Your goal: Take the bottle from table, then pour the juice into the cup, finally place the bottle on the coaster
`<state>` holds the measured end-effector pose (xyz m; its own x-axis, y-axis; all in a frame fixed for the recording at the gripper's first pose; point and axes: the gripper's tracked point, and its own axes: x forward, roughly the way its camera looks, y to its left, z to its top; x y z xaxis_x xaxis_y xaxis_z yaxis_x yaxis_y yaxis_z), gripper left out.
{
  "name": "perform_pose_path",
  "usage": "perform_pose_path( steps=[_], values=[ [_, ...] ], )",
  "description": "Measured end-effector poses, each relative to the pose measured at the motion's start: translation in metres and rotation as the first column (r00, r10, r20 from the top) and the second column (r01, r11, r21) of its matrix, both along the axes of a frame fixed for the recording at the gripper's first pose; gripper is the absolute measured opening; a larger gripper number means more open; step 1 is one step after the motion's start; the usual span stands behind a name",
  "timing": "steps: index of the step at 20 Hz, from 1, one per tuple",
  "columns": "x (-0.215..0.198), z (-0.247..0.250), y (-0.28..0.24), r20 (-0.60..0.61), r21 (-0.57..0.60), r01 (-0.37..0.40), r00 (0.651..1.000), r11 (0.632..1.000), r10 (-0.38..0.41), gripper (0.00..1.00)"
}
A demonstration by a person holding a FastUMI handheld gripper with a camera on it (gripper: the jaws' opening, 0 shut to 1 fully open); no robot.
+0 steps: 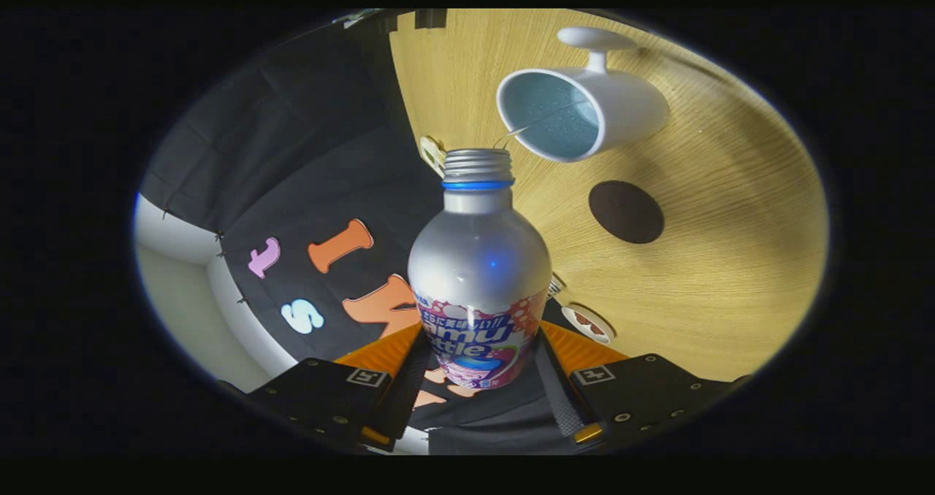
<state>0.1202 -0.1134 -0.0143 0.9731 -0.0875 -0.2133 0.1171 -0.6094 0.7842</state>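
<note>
The silver metal bottle [478, 261] carries a blue ring under its bare threaded neck and a busy pink, white and blue printed label round its base. Beyond the bottle, the white ceramic cup [584, 108] shows a pale blue inside. The round coaster [626, 212] near the cup is dark brown, on a light wood-grain desk [730, 276].

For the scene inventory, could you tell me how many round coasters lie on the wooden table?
1: the dark round coaster lies flat on the table, beside the white cup and beyond the bottle clamped between the gripper fingers. Others may be hidden behind the bottle.
</note>
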Motion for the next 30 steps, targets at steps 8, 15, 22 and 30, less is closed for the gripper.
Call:
perform_pose_path(
  steps=[8,15,22,30],
  values=[
    [-0.001,0.001,-0.003,0.006,0.021,0.01,1.0,1.0,-0.01,0.77],
    [-0.003,-0.002,-0.007,-0.004,0.038,0.026,1.0,0.999,-0.026,0.77],
    [-0.004,-0.003,-0.011,-0.005,0.056,0.04,0.999,0.998,-0.039,0.77],
    [-0.001,0.001,-0.022,0.02,0.105,0.076,0.997,0.992,-0.078,0.77]
  ],
)
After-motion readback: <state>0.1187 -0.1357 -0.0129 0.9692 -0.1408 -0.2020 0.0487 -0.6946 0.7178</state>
